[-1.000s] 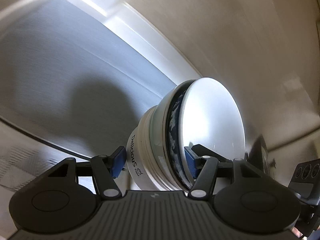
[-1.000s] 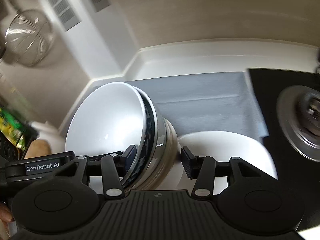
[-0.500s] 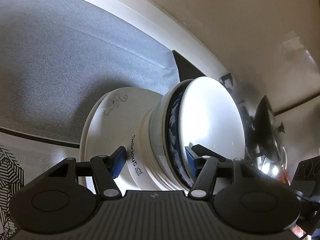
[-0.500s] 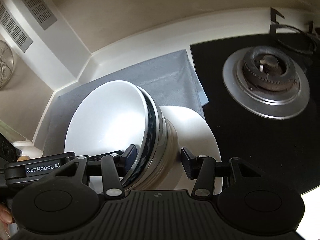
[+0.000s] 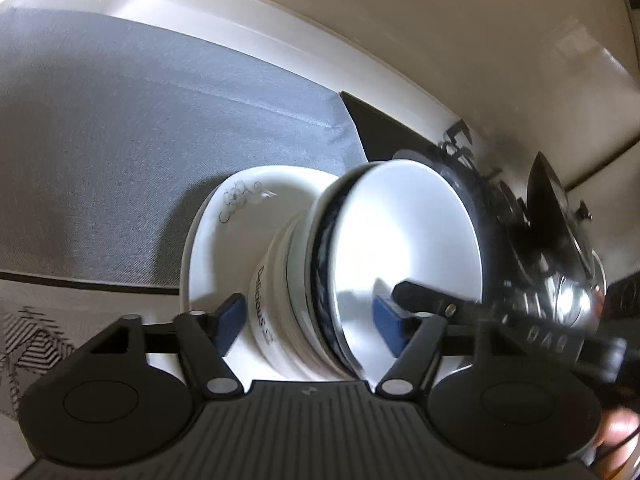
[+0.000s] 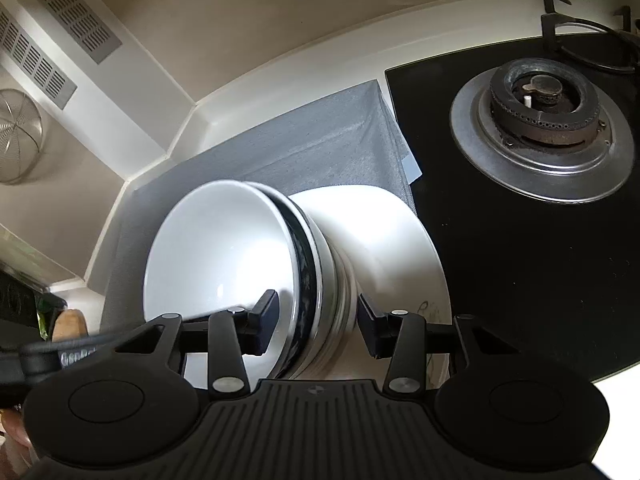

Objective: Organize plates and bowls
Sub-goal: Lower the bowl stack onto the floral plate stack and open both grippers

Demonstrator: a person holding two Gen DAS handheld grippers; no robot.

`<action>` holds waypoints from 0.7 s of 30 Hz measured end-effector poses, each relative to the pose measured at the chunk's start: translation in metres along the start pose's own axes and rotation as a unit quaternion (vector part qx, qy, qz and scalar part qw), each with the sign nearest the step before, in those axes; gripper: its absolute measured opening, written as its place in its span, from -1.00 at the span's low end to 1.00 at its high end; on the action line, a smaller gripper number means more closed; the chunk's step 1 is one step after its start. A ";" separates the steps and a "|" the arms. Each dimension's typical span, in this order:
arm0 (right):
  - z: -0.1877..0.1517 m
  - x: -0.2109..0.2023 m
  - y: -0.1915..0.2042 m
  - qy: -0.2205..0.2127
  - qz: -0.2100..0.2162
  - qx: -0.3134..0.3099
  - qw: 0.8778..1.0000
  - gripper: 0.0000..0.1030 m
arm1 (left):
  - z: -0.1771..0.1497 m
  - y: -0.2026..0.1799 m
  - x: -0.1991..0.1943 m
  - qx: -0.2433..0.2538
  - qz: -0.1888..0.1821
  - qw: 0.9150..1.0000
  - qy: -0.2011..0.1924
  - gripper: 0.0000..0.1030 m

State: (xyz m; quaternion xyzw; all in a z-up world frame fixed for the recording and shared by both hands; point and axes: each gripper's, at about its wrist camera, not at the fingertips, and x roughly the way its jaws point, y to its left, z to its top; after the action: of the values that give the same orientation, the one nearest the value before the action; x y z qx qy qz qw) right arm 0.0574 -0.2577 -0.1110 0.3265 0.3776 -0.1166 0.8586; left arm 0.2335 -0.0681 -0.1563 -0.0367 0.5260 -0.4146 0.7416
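Kitchen counter w/ grey mat (image 6: 320, 140), gas burner (image 6: 544, 128) at right. Left gripper (image 5: 312, 326) jaws opening, pads clear of the bowl stack (image 5: 360, 272) btwn them. Stack sits on white plate (image 6: 392, 232) on the mat. Right gripper (image 6: 316, 326) jaws closing around stack rim; contact unclear.

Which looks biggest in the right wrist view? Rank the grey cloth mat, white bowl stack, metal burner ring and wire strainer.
1. Grey cloth mat
2. White bowl stack, though nearness inflates it
3. Metal burner ring
4. Wire strainer, partly cropped
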 end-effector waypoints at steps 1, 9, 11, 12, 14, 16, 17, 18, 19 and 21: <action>0.002 -0.004 0.001 -0.003 0.000 0.000 1.000 -0.04 | 0.001 -0.001 -0.003 0.002 0.005 1.000 0.000 0.60; 0.035 -0.023 0.019 -0.058 0.016 -0.029 0.998 -0.02 | 0.034 -0.009 -0.033 -0.008 0.026 0.999 -0.025 0.82; 0.043 -0.015 0.018 -0.055 0.012 -0.018 0.998 -0.02 | 0.045 -0.007 -0.026 -0.022 0.045 0.999 -0.008 0.84; 0.046 -0.010 0.016 -0.044 0.014 -0.011 0.999 -0.02 | 0.050 -0.006 -0.021 -0.028 0.053 0.998 0.005 0.86; 0.051 0.003 0.010 -0.015 0.010 0.027 0.999 -0.10 | 0.055 0.002 -0.009 -0.048 0.067 0.996 0.038 0.86; 0.052 0.010 0.007 0.002 -0.003 0.039 0.999 -0.16 | 0.055 0.013 0.001 -0.070 0.079 0.993 0.058 0.86; 0.051 0.013 0.006 0.009 -0.006 0.043 0.999 -0.18 | 0.053 0.018 0.004 -0.077 0.083 0.992 0.062 0.86; 0.050 0.013 0.005 0.010 -0.009 0.046 0.999 -0.18 | 0.052 0.021 0.006 -0.079 0.082 0.992 0.062 0.87; 0.049 0.014 0.003 0.015 -0.013 0.045 0.999 -0.21 | 0.051 0.024 0.007 -0.080 0.079 0.992 0.063 0.87; 0.047 0.019 -0.001 0.026 -0.019 0.056 0.998 -0.18 | 0.050 0.025 0.007 -0.082 0.079 0.991 0.065 0.87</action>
State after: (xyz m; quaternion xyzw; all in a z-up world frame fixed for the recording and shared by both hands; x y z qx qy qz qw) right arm 0.0968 -0.2883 -0.1011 0.3693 0.3986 -0.1453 0.8268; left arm 0.2889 -0.0750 -0.1517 -0.0284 0.6061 -0.3116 0.7313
